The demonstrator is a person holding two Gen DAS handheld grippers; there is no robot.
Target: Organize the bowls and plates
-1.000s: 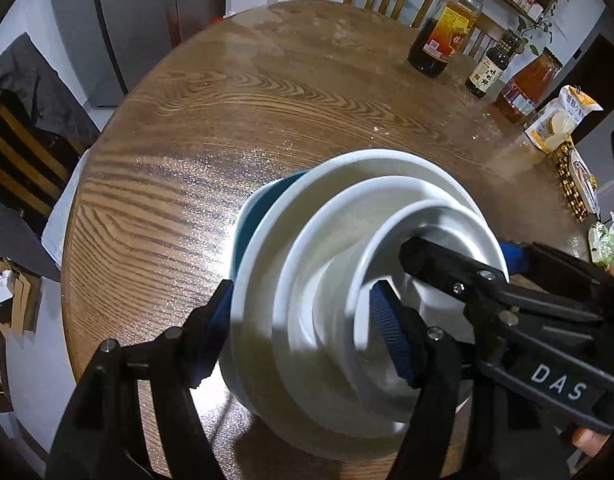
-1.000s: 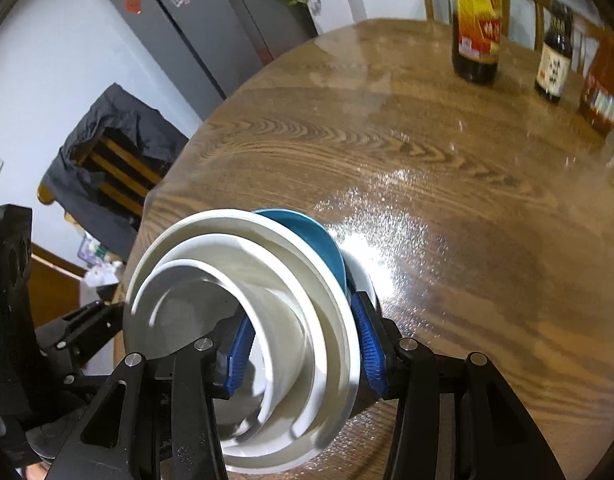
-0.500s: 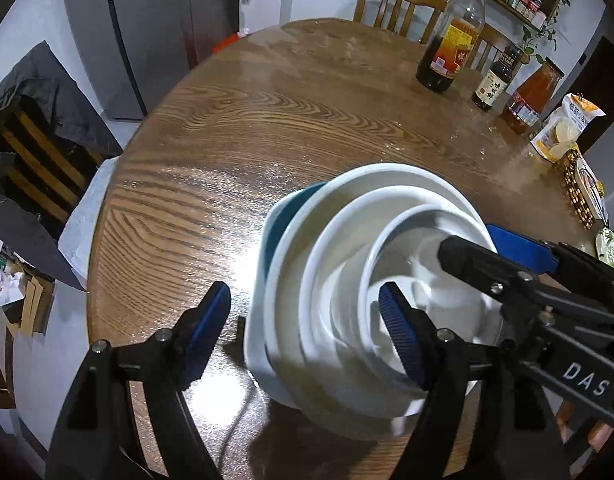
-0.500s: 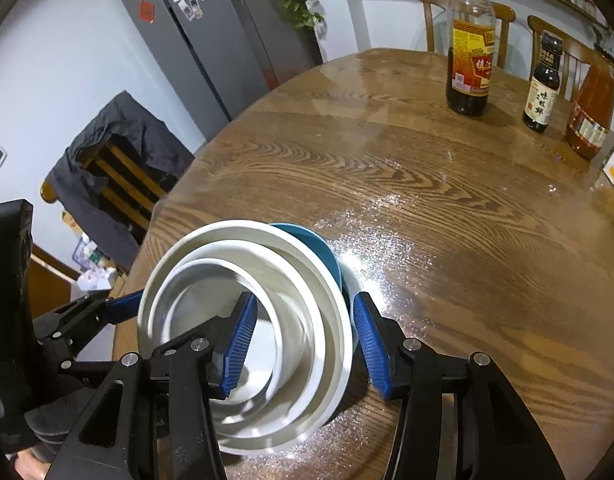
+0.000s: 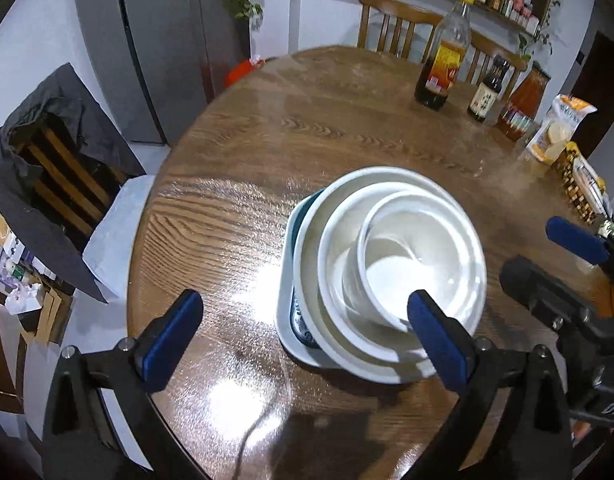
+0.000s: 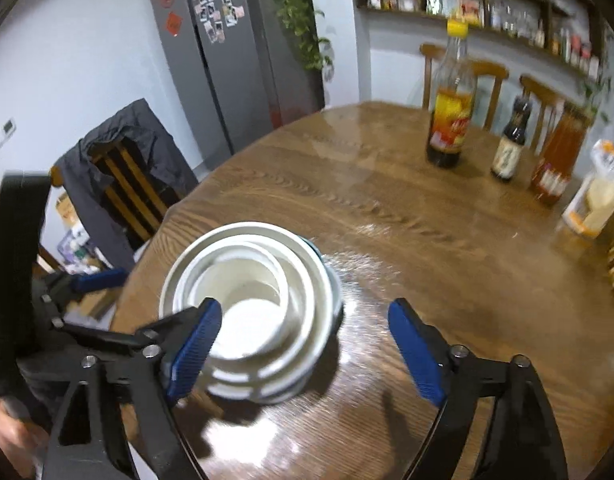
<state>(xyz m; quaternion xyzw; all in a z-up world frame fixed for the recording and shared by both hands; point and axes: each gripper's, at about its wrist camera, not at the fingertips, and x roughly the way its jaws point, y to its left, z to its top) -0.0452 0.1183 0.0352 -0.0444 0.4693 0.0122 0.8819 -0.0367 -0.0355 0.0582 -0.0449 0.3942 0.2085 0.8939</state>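
The round wooden counter [image 5: 235, 168] shows strong grain and a glossy, glare-streaked top. Near its front edge sits a nested stack of white bowls [image 5: 391, 276] on a teal dish and a pale plate [image 5: 285, 332]. Toward the far side stand a tall dark sauce bottle [image 5: 443, 60] with a yellow cap, a smaller dark bottle [image 5: 487, 92] and an orange-filled bottle [image 5: 523, 106], close together. Snack packets [image 5: 559, 128] lie along the right rim.

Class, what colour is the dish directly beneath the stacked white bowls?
Dark teal, seen best in the left wrist view.
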